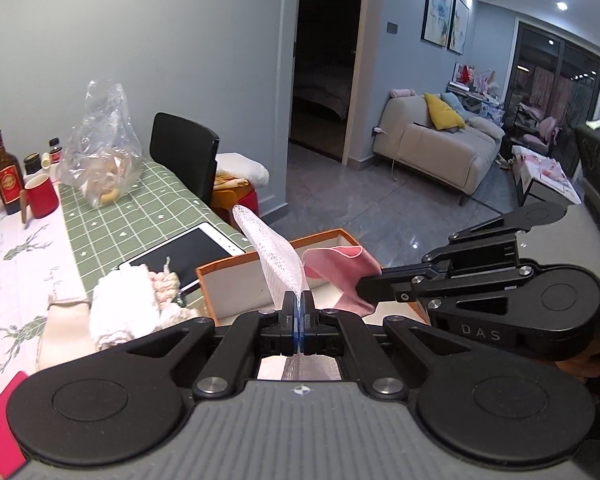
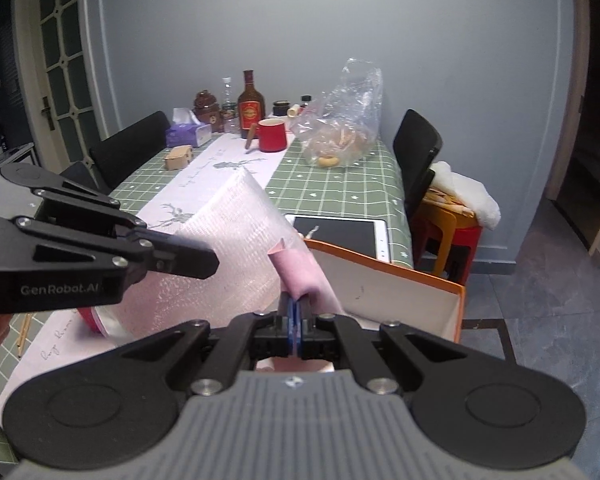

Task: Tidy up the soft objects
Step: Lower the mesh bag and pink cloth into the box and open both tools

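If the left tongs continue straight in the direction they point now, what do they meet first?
Probably the open orange-rimmed box directly ahead of the left tongs, shut on the white mesh cloth; depth is uncertain.

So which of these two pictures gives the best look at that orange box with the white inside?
The right wrist view: the orange box shows its far wall, corner and white inside. In the left wrist view the box is partly hidden behind the left gripper, its white mesh cloth and the pink cloth.

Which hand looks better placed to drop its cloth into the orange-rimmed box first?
Probably the right. The right gripper, shut on the pink cloth, already has it hanging over the orange-rimmed cardboard box. The left gripper holds the white mesh cloth nearer the box's edge.
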Demonstrator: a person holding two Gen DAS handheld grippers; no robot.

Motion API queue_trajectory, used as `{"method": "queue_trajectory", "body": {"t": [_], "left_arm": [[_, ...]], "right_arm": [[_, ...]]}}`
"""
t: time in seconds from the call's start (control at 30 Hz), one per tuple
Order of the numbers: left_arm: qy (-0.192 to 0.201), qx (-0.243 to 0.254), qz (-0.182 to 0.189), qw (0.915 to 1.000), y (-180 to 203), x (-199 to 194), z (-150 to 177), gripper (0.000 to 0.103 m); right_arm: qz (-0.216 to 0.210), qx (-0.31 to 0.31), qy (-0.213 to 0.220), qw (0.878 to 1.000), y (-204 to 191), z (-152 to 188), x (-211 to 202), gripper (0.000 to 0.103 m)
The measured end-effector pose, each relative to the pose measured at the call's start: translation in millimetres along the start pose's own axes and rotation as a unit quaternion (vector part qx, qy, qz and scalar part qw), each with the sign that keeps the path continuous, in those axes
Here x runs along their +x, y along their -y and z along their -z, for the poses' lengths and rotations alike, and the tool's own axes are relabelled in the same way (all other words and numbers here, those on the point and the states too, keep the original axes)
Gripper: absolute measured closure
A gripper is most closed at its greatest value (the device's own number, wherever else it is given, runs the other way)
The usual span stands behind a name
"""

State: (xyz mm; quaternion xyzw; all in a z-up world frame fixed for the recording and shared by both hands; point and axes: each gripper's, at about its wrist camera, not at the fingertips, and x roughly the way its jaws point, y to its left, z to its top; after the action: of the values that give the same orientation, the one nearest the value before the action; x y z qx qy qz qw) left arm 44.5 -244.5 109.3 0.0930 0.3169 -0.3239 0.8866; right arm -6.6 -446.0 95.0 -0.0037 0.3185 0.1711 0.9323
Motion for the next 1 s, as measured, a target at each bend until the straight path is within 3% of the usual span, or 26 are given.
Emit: {"method": "queue_trajectory", "body": {"t": [0.4, 1.0], "left_arm": [[-0.039, 0.018, -0.042, 0.9982, 9, 77, 8, 0.103], [-0.108, 0.003, -0.090, 0.9900, -8, 132, 22, 0.101]], "right_arm": [[0.028, 0.014, -0.044, 0.999, 21, 6, 46, 0.103], [0.037, 0.059, -0.130, 0.989, 48, 27, 122, 0.103]]}}
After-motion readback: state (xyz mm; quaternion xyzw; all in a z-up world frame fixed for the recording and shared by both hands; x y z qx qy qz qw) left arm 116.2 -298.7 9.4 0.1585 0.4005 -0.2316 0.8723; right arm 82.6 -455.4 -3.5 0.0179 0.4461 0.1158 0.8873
